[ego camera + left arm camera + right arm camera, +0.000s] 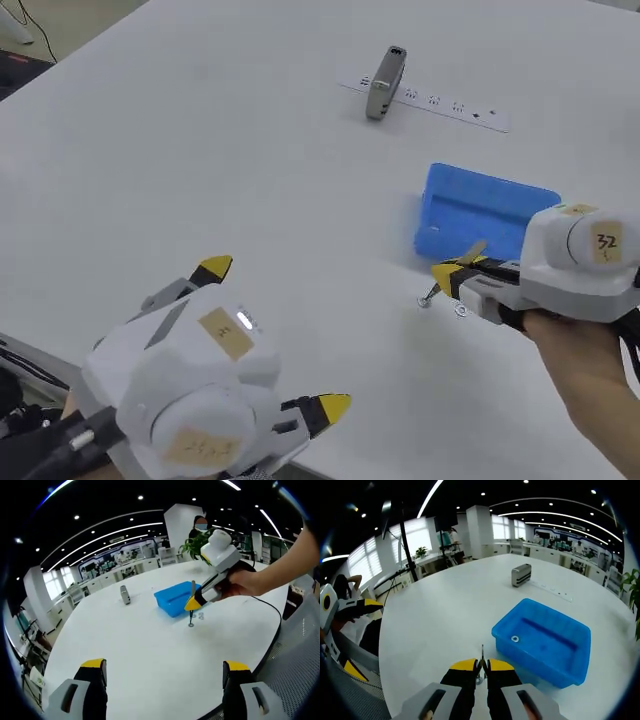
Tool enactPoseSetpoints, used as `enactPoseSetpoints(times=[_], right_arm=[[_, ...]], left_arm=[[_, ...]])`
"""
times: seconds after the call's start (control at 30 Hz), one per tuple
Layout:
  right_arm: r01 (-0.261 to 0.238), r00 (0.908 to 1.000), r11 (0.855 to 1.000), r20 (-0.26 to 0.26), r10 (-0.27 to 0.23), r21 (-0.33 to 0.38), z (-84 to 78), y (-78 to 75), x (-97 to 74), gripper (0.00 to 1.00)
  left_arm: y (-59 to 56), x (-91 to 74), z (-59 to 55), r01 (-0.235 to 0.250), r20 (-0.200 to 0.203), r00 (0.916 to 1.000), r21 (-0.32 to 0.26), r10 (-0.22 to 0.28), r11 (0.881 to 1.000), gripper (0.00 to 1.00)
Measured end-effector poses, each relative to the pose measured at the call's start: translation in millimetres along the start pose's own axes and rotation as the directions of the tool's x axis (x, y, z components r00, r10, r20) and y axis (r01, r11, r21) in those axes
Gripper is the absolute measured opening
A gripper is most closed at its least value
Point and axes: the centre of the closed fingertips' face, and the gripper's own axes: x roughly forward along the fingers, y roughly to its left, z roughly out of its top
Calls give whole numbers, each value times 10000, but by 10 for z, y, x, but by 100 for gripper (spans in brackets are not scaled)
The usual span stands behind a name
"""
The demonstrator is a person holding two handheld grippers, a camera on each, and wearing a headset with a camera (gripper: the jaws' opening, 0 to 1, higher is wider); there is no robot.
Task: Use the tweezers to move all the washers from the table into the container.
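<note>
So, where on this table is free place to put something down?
The wide bare tabletop between the left claw, the blue container and the power strip is free. It is crowded on the container's near side, where the right claw holds tweezers beside a washer.

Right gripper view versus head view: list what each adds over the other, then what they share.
Right gripper view: one washer lying inside the blue container, with office desks behind. Head view: a loose washer on the table beside the tip of the tweezers. Shared: the container, the tweezers clamped in the shut jaws of the right gripper, the open left gripper, the metal block, the power strip.
</note>
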Motion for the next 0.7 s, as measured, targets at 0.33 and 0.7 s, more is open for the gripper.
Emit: enactPoseSetpoints(times=[0.33,0.7], right_arm=[[-61,9999,9991,-87,58,-424,-16,31,-15,3],[-141,9995,9980,-274,125,-613,-35,41,-31,3]], left_arm=[[4,0,-6,-28,-13,10000,26,28,10000,99],[14,-4,-1,-89,16,10000,15,89,10000,98]])
